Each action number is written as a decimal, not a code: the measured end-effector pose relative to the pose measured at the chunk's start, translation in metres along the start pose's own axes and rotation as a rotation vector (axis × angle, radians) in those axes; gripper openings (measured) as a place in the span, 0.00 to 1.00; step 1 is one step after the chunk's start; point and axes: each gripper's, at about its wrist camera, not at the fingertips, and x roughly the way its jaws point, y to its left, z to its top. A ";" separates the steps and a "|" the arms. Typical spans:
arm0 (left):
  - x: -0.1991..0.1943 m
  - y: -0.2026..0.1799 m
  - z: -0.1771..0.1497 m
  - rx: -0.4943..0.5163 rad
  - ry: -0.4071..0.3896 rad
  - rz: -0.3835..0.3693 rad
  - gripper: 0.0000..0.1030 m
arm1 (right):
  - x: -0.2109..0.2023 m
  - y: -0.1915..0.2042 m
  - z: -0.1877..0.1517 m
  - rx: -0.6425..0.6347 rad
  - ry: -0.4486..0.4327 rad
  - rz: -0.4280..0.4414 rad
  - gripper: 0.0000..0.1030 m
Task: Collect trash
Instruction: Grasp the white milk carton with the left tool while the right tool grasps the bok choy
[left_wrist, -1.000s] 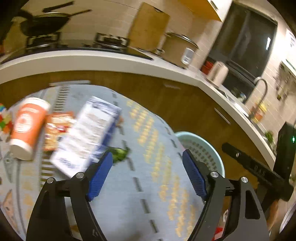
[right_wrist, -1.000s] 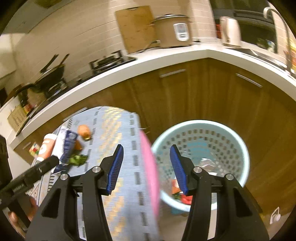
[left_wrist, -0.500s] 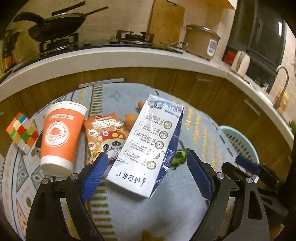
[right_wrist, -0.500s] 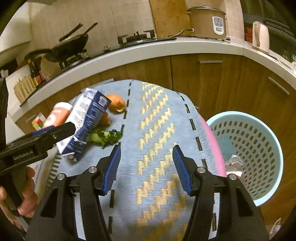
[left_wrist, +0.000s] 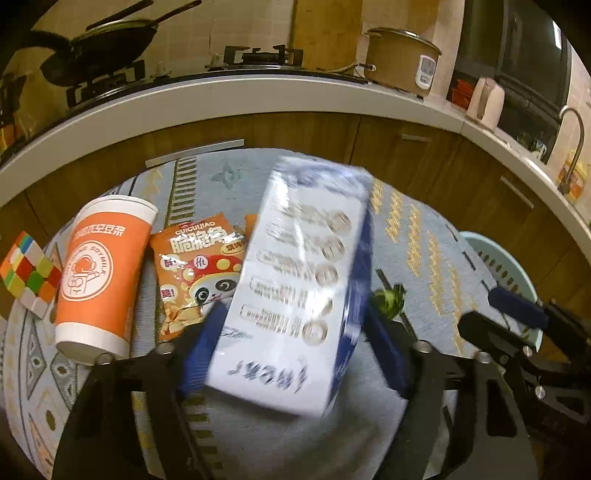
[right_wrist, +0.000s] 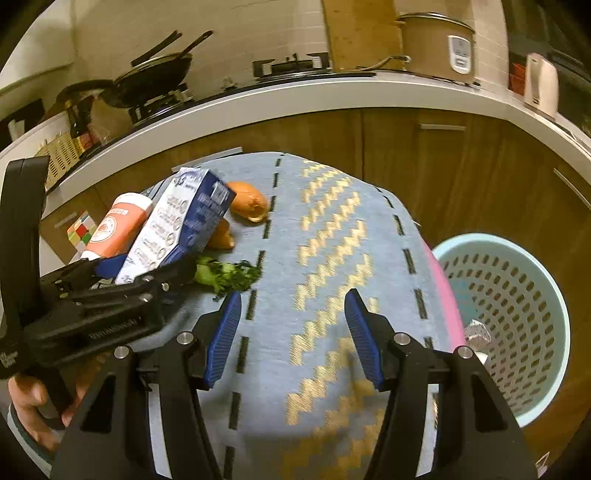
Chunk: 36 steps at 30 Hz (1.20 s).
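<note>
1. Blue-and-white, the milk carton (left_wrist: 299, 280) sits between the blue pads of the left gripper (left_wrist: 291, 343), one pad pressed to each side of it. The grip is clenched on the carton, which tilts up off the patterned cloth (right_wrist: 332, 258).
2. Left of the carton lies an orange snack bag (left_wrist: 195, 266), flat on the cloth and partly hidden behind the carton's edge.
3. Further left of the carton stands an orange paper cup (left_wrist: 99, 273), touching the snack bag's side; beyond the cup rests a colour cube (left_wrist: 27, 275).
4. Right of the carton, close to its lower corner, lies a green vegetable scrap (right_wrist: 225, 275).
5. Behind the carton, in the right wrist view, sit two orange pieces of food (right_wrist: 249, 203), the nearer one half hidden by the carton.
6. Well to the right of the carton, off the edge of the cloth, stands a pale blue perforated basket (right_wrist: 532, 295) with some scraps inside.
7. The right gripper (right_wrist: 293, 332) hangs over the bare cloth to the right of the carton, jaws spread wide, grasping nothing.
8. Beyond the carton runs a wooden cabinet front under a white counter (left_wrist: 258, 92).
</note>
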 end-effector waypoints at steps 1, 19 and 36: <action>-0.003 0.001 -0.001 0.000 -0.006 0.003 0.61 | 0.002 0.002 0.002 -0.011 0.005 0.010 0.53; -0.075 0.048 -0.039 -0.141 -0.127 0.013 0.59 | 0.062 0.064 0.024 -0.336 0.140 0.147 0.60; -0.091 0.038 -0.050 -0.152 -0.154 -0.017 0.59 | 0.048 0.073 0.015 -0.370 0.112 0.166 0.27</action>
